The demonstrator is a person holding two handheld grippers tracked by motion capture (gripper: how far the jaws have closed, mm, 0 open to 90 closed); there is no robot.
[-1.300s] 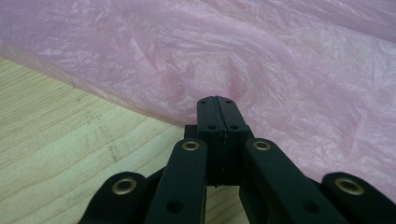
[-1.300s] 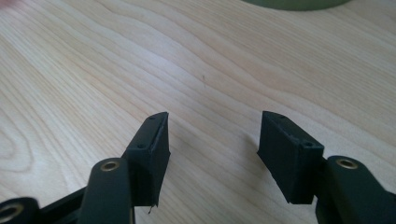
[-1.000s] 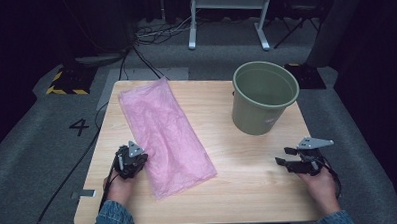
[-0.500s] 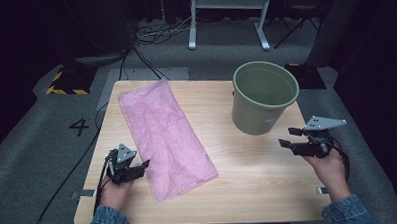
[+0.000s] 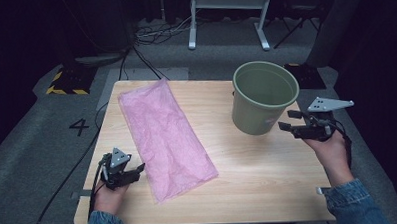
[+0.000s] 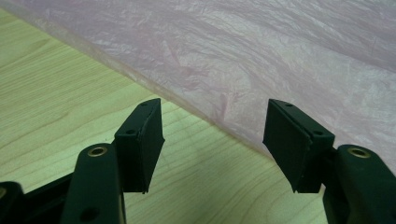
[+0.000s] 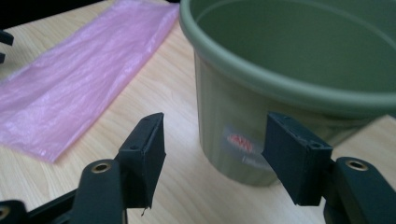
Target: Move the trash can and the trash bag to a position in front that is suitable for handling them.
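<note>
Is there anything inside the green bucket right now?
The green bucket looks empty: bare inner wall in the high view and the right gripper view. Its near rim hides the bottom, so that part stays unchecked.

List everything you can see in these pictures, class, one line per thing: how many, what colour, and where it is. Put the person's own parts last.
Thin crinkled pink plastic bag: one, pink, flat on the left half of the table, running slantwise from far edge to near edge.
Round green plastic bucket: one, olive green, upright at the table's far right, nothing visible inside.
Light wooden table: one, pale wood, centre.
Metal stand: one, white, on the floor beyond the table.
Floor marking "4": one, dark, left of the table.
Left hand-held gripper: one, black, open, at the bag's near left edge.
Right hand-held gripper: one, black, open, beside the bucket, not touching.
Denim sleeves: two, blue, bottom edge.
</note>
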